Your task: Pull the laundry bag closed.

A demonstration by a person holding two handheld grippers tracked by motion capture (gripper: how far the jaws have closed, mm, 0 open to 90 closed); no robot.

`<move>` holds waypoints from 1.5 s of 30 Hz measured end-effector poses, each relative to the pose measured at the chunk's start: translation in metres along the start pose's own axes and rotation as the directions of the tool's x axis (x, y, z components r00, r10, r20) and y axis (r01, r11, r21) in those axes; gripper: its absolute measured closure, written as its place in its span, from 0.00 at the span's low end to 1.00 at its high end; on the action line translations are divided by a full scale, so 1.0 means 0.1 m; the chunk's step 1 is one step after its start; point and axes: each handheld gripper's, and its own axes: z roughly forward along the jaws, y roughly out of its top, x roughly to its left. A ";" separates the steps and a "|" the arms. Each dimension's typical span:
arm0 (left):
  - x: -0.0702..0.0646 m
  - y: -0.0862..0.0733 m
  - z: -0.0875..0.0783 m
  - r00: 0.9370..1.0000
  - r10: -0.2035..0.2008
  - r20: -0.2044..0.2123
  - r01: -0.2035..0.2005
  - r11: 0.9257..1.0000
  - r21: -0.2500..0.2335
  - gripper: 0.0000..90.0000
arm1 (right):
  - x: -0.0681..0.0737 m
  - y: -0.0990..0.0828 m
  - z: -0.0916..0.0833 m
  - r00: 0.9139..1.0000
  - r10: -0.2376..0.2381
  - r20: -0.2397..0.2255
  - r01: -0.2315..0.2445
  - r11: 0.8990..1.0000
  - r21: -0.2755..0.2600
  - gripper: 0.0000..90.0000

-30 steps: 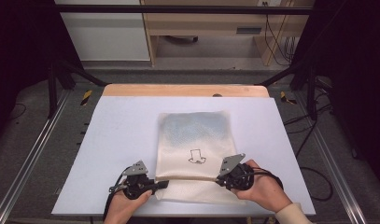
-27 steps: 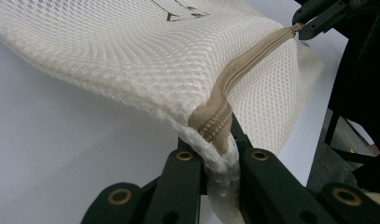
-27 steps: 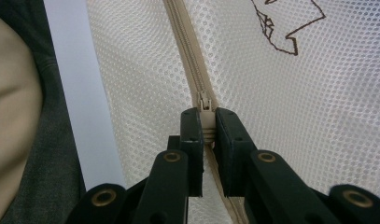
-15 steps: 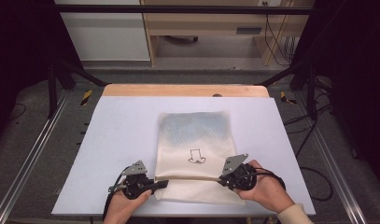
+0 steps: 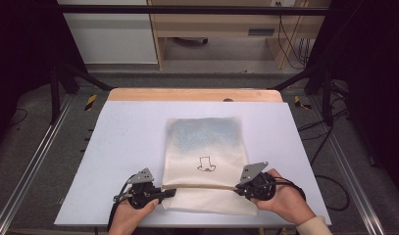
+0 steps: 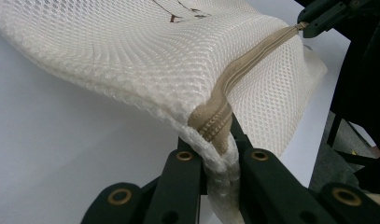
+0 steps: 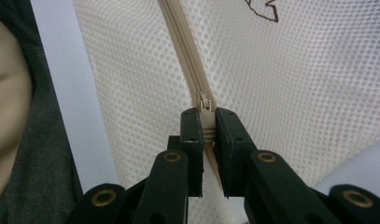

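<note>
Grippers are both clamped on the mesh bag (image 5: 206, 161), one at each end of its zipper (image 5: 202, 186).

Left gripper (image 5: 163, 194): jaws closed tight on the bag's edge where the zipper tape ends. In the left gripper view the beige tape and the folded white mesh rim are pinched between the two black pads (image 6: 192, 163), with fabric bunched and pulled down into the gap.

Right gripper (image 5: 238, 189): jaws closed on the zipper pull tab (image 7: 205, 105) at the opposite end. In the right gripper view the small metal slider sits just above the pads, and the tape runs straight away from it.

Bag is placed flat on the pale blue table top (image 5: 118, 147), toward the near edge, between the two hands. The near end is lifted slightly off the surface where it is gripped.

Materials: bag is off-white open-weave mesh, fine regular holes, soft and limp, rectangular outline with rounded corners. A small dark outline drawing (image 5: 205, 164) is printed near its middle. A bluish tint is seen through the far half. Zipper is beige woven tape, drawn taut in a straight line across the bag. Gripper jaws are matte black with brass-coloured pivot bushings. A wooden strip (image 5: 194, 95) runs along the table's far edge.
</note>
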 end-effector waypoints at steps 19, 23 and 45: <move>0.00 0.00 -0.01 1.000 -0.001 0.000 0.001 1.000 -0.002 0.97 | -0.02 -0.07 -0.04 1.000 0.017 0.004 -0.017 1.000 -0.003 0.91; 0.01 0.00 -0.03 1.000 -0.005 -0.004 0.005 1.000 -0.007 0.97 | -0.03 -0.09 -0.05 1.000 0.025 0.006 -0.025 1.000 -0.001 0.91; 0.01 0.00 -0.03 1.000 -0.001 -0.007 0.001 1.000 -0.003 0.97 | -0.07 -0.19 -0.11 0.999 0.047 0.018 -0.046 0.999 -0.012 0.91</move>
